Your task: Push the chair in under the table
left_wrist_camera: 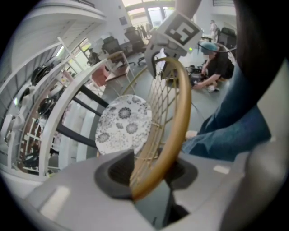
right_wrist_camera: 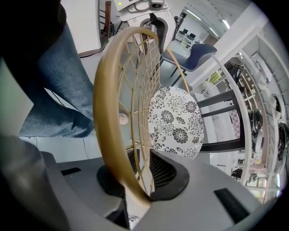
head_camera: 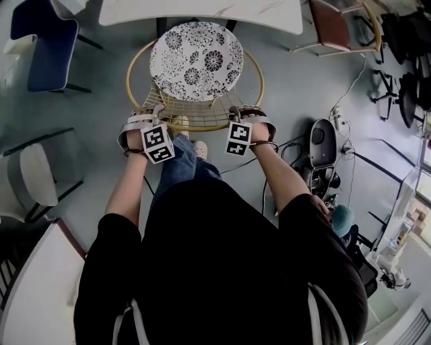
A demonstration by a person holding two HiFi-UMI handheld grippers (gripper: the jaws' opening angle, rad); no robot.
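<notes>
Both hands clamped on chair back, table straight ahead.
Nearest: left hand-held gripper (head_camera: pixel 151 118) and right hand-held gripper (head_camera: pixel 241 116) each pinching the gold backrest rim (head_camera: pixel 195 126), level, equally near. Beyond: chair (head_camera: pixel 196 60) seat pointing away, its front edge at the table (head_camera: pixel 202 10) edge; straight forward push likely. Chair legs hidden below seat; table's far side cut off.

I see a pale grey floor (head_camera: pixel 101 128) all around, with a blue chair (head_camera: pixel 48 42) at upper left, a white chair (head_camera: pixel 37 176) at left and a reddish chair (head_camera: pixel 333 23) at upper right. Black office chairs (head_camera: pixel 404 74) and loose cables (head_camera: pixel 351 82) crowd the right side; bright windows (left_wrist_camera: pixel 156 13) glow far off.
</notes>
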